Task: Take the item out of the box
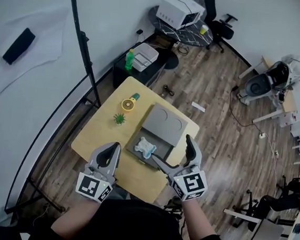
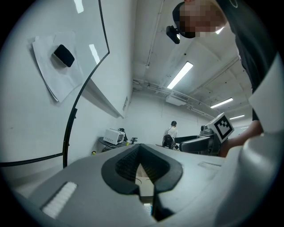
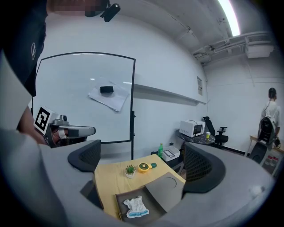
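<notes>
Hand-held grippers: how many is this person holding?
2. The left hand-held gripper, shut and empty, hangs above the near edge of the light wooden table; the right hand-held gripper, jaws open, hangs beside the open grey box that contains a white-and-blue cloth.

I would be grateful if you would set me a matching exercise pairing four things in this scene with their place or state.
Column one:
1. white cloth
2. potted plant
3. green bottle
4. right tongs

Column two:
A. held wide open
B. lying inside the open box
C. standing on the yellow table
D. standing on a dark cabinet beyond the table

Pairs: 1-B, 2-C, 3-D, 4-A
</notes>
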Tool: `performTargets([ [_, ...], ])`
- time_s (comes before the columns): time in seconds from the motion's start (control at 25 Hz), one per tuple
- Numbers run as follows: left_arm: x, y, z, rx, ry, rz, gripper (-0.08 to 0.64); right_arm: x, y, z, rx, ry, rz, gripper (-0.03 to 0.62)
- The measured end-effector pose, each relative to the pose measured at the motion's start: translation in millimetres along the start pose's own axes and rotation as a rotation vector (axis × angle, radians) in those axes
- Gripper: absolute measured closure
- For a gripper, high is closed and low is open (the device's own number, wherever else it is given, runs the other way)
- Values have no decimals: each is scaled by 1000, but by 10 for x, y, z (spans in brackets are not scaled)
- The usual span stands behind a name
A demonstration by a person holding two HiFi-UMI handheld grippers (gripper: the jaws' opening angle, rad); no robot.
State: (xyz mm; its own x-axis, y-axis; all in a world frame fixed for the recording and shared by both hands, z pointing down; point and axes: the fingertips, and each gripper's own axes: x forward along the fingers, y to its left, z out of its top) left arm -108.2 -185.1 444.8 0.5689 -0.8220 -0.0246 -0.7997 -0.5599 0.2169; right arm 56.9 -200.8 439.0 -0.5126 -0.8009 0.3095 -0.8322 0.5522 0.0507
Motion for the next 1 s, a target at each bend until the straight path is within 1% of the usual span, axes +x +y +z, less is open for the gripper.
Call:
performTargets([
  [0.04, 6, 4, -13, 0, 2, 8, 560, 51, -12, -41, -5, 32, 20, 0],
  [0.16, 12, -2, -82, -8, 16, 32, 560, 210, -45, -241, -31, 169, 90, 2],
  [0.28, 46, -27, -169, -16, 27, 48, 560, 394, -89, -443, -73, 297, 156, 5],
  [0.36, 60, -35, -244, -24, 39, 57, 560, 520, -81, -577, -103, 364, 197, 29],
  [0.56, 111, -43, -345, -24, 58, 71, 560, 818, -75, -887, -153, 467, 269, 37],
  [0.72, 133, -26, -412, -26, 73, 83, 560, 1000, -30, -1252, -190, 556, 314, 65],
  [0.76, 135, -20, -435, -29, 76, 87, 560, 1036, -15, -1345, -198, 576, 326, 82],
  [1.0, 142, 25, -584, -43, 102, 109, 560, 1196, 96, -1907, -208, 699, 398, 86],
])
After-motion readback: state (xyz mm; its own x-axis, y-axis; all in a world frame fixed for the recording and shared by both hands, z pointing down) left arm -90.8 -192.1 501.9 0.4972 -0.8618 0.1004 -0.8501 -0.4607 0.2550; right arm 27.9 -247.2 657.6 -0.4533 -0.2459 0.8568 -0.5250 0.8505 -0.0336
